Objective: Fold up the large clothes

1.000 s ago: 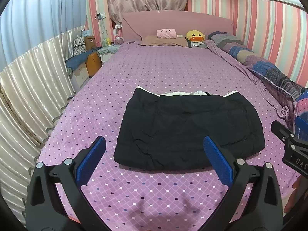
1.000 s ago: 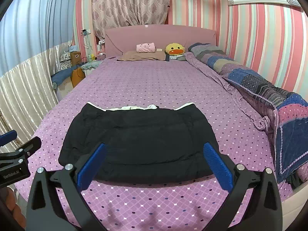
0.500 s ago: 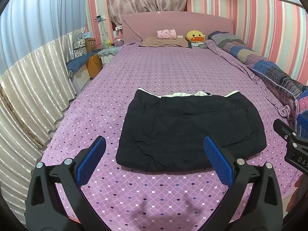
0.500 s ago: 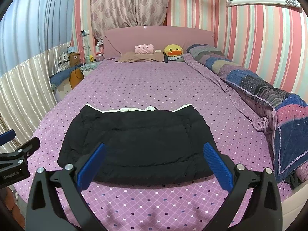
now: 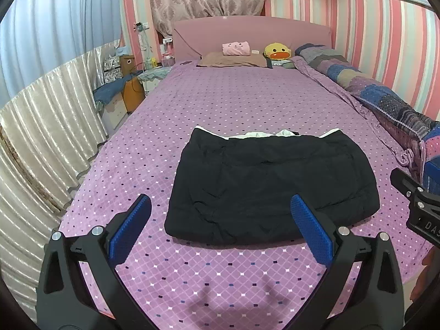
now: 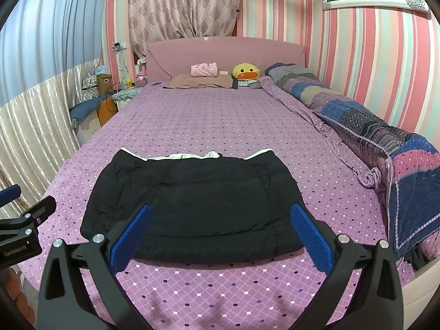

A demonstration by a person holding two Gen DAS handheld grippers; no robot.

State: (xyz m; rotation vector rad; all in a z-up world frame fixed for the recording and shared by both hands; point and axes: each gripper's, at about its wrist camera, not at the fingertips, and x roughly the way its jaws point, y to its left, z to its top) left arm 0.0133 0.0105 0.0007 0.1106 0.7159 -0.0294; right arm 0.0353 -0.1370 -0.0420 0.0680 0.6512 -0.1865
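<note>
Folded black jacket (image 5: 272, 187) lying flat on the purple diamond-patterned bedspread (image 5: 233, 104), near the foot of the bed, a strip of white lining peeking out along its far edge. Squared into a wide rectangle, puffy, with soft creases at the near left corner.

Left gripper (image 5: 220, 228) hovering above the foot of the bed, blue-padded fingers (image 5: 129, 227) spread wide, nothing between them. Pointing at the jacket's near edge, off toward its left half, not touching the fabric.

Right gripper (image 6: 220, 229) likewise held above the bedspread, blue pads (image 6: 312, 236) wide apart, holding nothing. Aimed squarely at the jacket (image 6: 192, 206), the near hem showing between the two fingers, no contact visible.

Both tools side by side: right one poking in at the right edge of the left camera's view, left one at the left edge of the right camera's view.

Up at the headboard: brown pillow (image 5: 233, 60) with a pink plush (image 5: 236, 48) on top, yellow duck plush (image 5: 277, 52) just beside. Patchwork quilt (image 6: 371, 129) bunched along the right side of the bed against the striped wall. Cream pleated curtain (image 5: 46, 126) along the left, cluttered nightstand (image 5: 150, 75) beyond it. Shadows of both fingers cast on the bedspread below the left gripper.
</note>
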